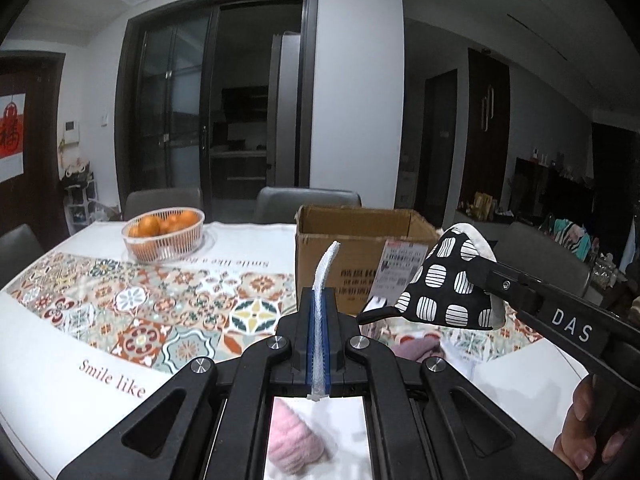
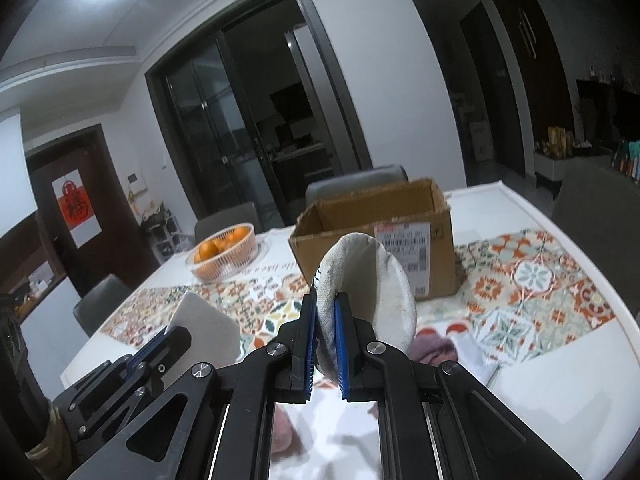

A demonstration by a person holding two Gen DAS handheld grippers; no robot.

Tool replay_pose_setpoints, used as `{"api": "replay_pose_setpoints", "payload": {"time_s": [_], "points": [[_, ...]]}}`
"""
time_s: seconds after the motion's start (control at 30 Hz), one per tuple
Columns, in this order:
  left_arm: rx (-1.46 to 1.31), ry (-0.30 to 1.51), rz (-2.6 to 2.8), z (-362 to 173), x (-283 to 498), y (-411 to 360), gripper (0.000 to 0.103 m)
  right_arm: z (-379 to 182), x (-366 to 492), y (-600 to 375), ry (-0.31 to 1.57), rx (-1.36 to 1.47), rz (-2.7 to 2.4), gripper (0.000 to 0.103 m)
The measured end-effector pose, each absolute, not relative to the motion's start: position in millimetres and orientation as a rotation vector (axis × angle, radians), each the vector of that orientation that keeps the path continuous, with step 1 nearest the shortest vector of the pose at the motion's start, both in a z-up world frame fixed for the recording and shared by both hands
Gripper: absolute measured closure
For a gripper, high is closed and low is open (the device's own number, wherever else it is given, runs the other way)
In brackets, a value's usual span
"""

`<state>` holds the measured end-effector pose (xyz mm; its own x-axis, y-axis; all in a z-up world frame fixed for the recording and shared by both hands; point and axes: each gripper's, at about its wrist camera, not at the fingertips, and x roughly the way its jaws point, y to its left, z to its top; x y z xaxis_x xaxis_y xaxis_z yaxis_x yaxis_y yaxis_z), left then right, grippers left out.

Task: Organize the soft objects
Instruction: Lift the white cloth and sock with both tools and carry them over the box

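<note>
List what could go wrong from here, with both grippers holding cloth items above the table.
1. The left gripper pinches only a thin edge of the white cloth; it may slip out in transit.
2. The right gripper grips the mitt near one edge, so the mitt's free end could catch the box rim.
3. The grippers sit close together, so they might collide on the way to the box.
</note>
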<state>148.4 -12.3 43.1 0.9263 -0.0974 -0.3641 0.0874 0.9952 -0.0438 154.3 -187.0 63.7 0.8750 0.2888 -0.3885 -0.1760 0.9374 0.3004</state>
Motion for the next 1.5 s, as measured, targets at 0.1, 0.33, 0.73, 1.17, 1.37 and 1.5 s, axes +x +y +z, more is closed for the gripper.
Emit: {"api": "replay_pose_setpoints", "payload": {"time_s": [0.1,0.33,0.73,1.17,1.37,1.5], "points": [[-0.027,0.350,-0.100,51,151,-13,0.098,71,155,-189,0.416,0.255,0.238,0.092],[-0.020,0.306,-0.115,67,160,-19,0.098,86,160,-194,0.367,0.262,0.222,0.092],[-0.013,0.242,-0.130,89,183,-27,0.098,107,176,-199,0.299,0.265,0.214,0.092],[-0.003,0.179,-0.138,101,214,-35,0.098,122,204,-202,0.238,0.249,0.204,0.092],[-0.002,0.163,-0.135,103,232,-36,0.098,126,217,-202,0.215,0.243,0.201,0.092],[-0.002,0.160,-0.129,104,244,-37,0.098,128,230,-205,0.206,0.245,0.205,0.092]]}}
